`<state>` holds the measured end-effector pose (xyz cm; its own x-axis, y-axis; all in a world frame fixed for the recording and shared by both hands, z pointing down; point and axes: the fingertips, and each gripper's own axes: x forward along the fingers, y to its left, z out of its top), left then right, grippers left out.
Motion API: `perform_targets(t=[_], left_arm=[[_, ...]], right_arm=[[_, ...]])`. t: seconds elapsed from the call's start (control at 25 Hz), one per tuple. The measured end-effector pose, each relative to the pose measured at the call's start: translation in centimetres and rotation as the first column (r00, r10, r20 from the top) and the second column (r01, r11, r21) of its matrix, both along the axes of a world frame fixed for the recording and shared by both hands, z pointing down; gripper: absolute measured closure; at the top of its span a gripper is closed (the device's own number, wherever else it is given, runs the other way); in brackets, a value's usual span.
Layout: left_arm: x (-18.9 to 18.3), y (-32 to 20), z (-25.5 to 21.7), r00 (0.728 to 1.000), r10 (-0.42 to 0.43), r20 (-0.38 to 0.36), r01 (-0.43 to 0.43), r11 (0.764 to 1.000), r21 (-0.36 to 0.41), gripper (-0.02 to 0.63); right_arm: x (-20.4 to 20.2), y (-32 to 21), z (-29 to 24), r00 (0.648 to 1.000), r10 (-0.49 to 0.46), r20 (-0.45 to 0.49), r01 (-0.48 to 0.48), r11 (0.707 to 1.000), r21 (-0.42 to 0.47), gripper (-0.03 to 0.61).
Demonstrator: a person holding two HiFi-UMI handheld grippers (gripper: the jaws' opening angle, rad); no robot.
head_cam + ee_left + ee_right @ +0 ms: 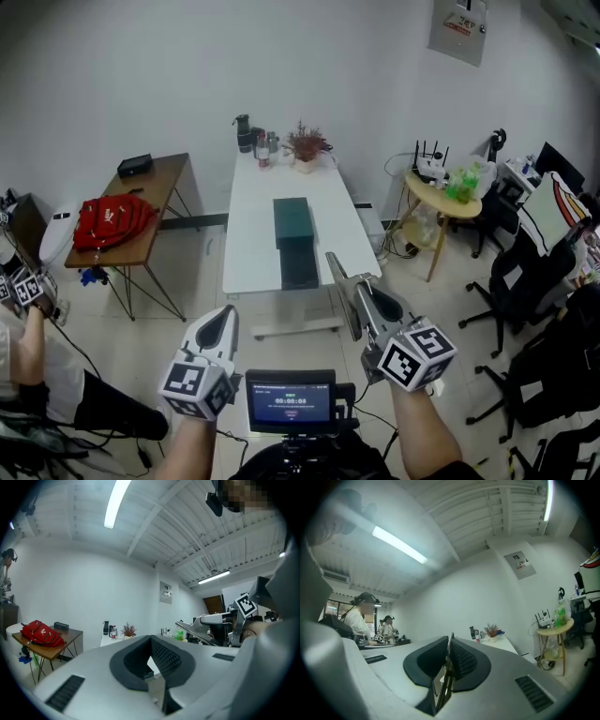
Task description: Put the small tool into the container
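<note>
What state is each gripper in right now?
Left gripper: closed at the tips, holding nothing.
Right gripper: closed, holding nothing.

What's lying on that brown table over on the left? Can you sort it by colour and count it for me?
Red bag: 1
Black box: 1
Total: 2
</note>
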<state>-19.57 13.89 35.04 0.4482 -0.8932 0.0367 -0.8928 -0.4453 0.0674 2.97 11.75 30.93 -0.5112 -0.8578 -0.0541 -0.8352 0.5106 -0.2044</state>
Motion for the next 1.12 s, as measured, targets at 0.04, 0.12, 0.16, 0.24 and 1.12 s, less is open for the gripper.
perform_targets(t=[0.04, 0.12, 0.16, 0.24, 1.12], left_arm=[[-0.1, -1.4, 0.2, 1.000, -0.005, 0.004, 0.005, 1.000, -0.004, 0.588], [-0.1, -4.6, 0.6, 1.000, -0.020, 0.016, 0.020, 1.000, -0.015, 0.588], [0.0, -6.6, 0.7, 0.999, -0.026, 0.020, 0.026, 0.999, -0.022, 0.588], [0.4, -10.8, 0.9, 0.999, -0.029, 0.020, 0.030, 0.999, -0.033, 0.588], [3.9, -42.2, 1.2, 0.997, -0.080, 0.024, 0.081, 0.993, -0.083, 0.588]], right_arm=[[-0.3, -1.5, 0.3, 1.000, -0.004, 0.003, 0.004, 1.000, -0.004, 0.554], [-0.6, -5.0, 0.9, 1.000, -0.020, 0.007, 0.020, 1.000, -0.013, 0.554], [-0.6, -7.0, 1.2, 1.000, -0.027, 0.006, 0.027, 0.999, -0.020, 0.554], [-0.7, -11.5, 1.7, 0.999, -0.041, 0.001, 0.041, 0.999, -0.036, 0.554], [0.3, -42.7, 5.1, 0.995, -0.096, 0.023, 0.099, 0.986, -0.137, 0.554]])
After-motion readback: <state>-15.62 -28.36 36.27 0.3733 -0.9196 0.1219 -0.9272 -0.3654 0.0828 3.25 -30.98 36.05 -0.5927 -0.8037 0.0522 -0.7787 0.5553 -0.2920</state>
